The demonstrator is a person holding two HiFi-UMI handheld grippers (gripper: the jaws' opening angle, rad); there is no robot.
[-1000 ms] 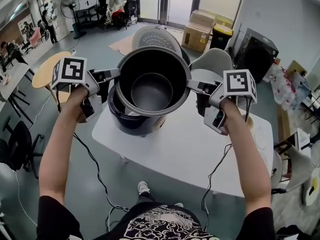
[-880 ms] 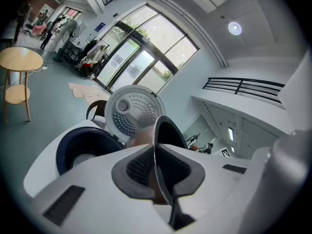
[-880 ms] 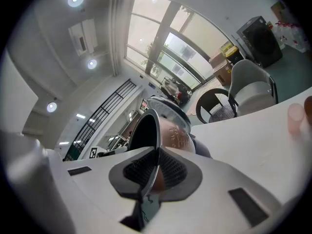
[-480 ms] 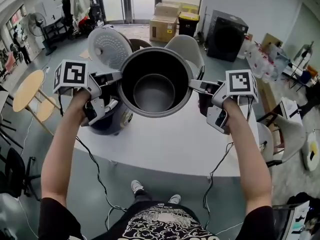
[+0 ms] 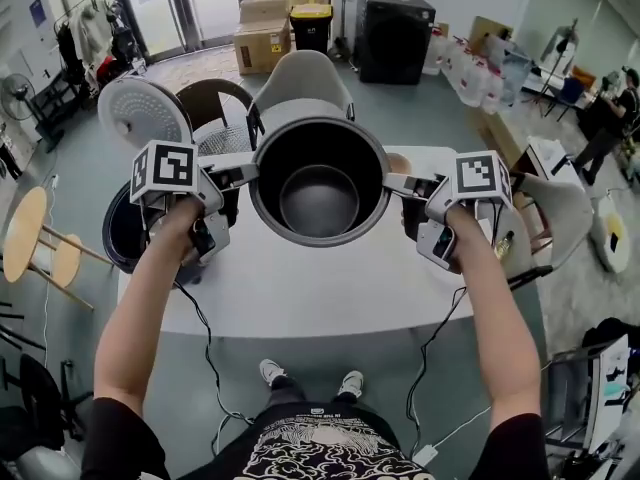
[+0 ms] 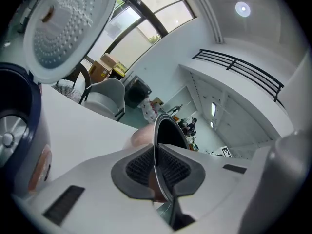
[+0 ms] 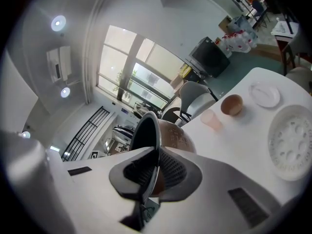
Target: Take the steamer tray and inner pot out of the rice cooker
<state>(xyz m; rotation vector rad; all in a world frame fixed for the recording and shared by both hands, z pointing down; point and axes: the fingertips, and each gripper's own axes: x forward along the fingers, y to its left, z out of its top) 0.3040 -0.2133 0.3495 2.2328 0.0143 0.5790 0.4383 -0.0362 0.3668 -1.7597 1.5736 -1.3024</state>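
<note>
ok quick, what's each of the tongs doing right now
left tongs: closed on the rim of the inner pot
right tongs: closed on the opposite side of the inner pot's rim

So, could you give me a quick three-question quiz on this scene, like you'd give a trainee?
1. True or false: the inner pot sits inside the rice cooker.
2. The left gripper and right gripper clamp the pot by its: A) rim B) base C) handle
3. Fill in: the cooker's lid stands ____.
Key: 1 false; 2 A; 3 open.
</note>
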